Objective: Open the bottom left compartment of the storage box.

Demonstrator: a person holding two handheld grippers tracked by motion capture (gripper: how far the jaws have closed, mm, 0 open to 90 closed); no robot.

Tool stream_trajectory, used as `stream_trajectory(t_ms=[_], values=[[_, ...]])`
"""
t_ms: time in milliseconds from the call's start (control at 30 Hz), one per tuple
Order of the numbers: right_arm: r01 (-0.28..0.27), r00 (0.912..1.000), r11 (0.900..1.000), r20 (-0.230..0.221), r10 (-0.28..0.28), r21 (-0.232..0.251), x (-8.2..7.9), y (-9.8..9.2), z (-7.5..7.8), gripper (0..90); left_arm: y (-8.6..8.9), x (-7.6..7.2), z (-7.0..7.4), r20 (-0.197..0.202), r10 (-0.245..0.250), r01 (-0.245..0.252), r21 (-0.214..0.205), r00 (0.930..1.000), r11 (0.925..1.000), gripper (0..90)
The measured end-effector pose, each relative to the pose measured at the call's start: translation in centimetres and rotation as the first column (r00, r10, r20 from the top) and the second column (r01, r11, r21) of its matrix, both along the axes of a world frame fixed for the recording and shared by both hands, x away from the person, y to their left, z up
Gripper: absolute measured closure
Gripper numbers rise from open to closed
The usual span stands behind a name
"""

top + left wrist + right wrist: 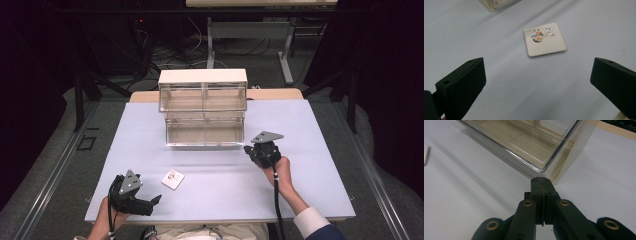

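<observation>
The left gripper [537, 82] was found with its jaws spread wide, low over the white table [310, 150], aimed at a small square coaster [545, 39] lying flat just ahead of it and apart from both jaws. The coaster (printed face up, a cartoon figure on it) sat near the table's front edge, well clear of the clear two-tier drawer unit [204, 107]. The right gripper [541, 185] had its jaws pressed together on nothing, its tip just beside the lower drawer's front corner.

Assessment: the step in hand appeared to be picking up the coaster. Being thin and flat, it would offer little edge to grip. Recommended approach: bring the jaws down astride two opposite edges, tips touching the table, and close squarely; a skewed approach could push the coaster away.
</observation>
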State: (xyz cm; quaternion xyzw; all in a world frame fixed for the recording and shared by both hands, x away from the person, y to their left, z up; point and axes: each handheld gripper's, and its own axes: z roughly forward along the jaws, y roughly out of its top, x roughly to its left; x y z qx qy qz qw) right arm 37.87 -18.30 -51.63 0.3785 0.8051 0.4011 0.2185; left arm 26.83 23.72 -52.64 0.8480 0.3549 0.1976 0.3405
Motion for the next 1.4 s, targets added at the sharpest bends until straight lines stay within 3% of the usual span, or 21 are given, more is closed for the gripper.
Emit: stream_trajectory(t_ms=[300, 400, 767, 1400], values=[[0.008, 0.9999, 1.0, -0.011, -0.008, -0.003, 0.15, 0.04, 0.15, 90.0, 0.07, 0.02, 0.01, 0.004, 0.001, -0.001, 0.004, 1.0, 1.0, 0.2], [0.009, 0.9998, 0.9996, 0.017, -0.009, 0.026, 0.17, 0.15, 0.01, 90.0, 0.11, 0.0, 0.07, 0.0, -0.001, 0.001, 0.008, 1.0, 1.0, 0.2], [0.012, 0.9999, 0.9997, 0.008, -0.012, 0.019, 0.1, 0.1, 0.11, 90.0, 0.13, -0.01, 0.08, 0.0, 0.001, -0.001, 0.005, 1.0, 1.0, 0.2], [0.024, 0.9992, 0.9976, 0.03, -0.026, 0.066, -0.24, 0.1, 0.77, 90.0, 0.13, -0.01, 0.08, 0.002, 0.0, -0.001, 0.007, 1.0, 1.0, 0.2]])
